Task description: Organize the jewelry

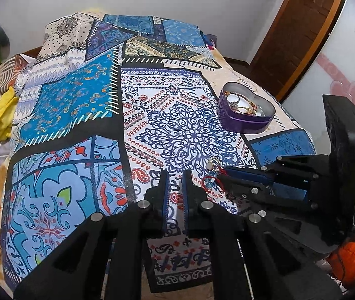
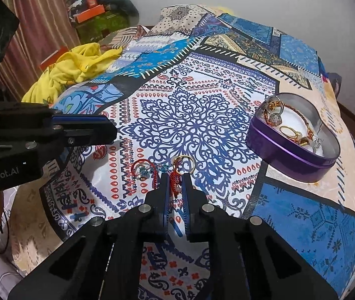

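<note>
A purple heart-shaped tin (image 2: 290, 157) stands open on the patterned bedspread at the right, holding gold rings (image 2: 287, 130) and a beaded bracelet; it also shows in the left wrist view (image 1: 242, 122). A red string bracelet with blue beads (image 2: 143, 170) and a gold ring (image 2: 183, 161) lie on the cloth. My right gripper (image 2: 175, 181) has its narrow-gapped jaws around the red cord (image 2: 175, 178) by the ring. My left gripper (image 1: 175, 177) hovers empty, jaws slightly apart, left of the bracelet (image 1: 211, 181).
The patterned bedspread (image 2: 192, 122) covers the bed. A yellow garment (image 2: 75, 70) lies at its far left edge. Boxes and clothes are piled in the far corner (image 2: 97, 12). A wooden door (image 1: 300, 32) stands at the right.
</note>
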A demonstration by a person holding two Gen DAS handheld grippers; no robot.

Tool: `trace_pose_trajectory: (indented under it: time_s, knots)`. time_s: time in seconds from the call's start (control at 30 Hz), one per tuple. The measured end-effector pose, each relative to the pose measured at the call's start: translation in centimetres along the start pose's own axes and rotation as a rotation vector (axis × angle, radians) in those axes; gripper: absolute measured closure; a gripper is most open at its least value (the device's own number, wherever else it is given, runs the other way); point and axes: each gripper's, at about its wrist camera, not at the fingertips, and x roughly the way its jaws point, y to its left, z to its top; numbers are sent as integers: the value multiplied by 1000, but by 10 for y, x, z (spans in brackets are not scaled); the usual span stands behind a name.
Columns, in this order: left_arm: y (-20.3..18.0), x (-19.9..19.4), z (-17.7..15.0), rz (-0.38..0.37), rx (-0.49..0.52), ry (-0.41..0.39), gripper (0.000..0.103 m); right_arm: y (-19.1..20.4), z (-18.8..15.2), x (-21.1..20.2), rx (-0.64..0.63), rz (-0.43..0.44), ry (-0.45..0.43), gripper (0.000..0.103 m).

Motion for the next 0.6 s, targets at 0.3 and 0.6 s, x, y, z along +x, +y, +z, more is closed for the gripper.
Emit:
trace_pose_trajectory:
  time_s: [0.3,0.6]
  knots:
    - [-13,3,2,0,38,11,90,-18,-6,-19,69,-38,-52,100]
    - [-31,16,7,-1,84,34,75,-50,-19,-44,149,-104,-97,100]
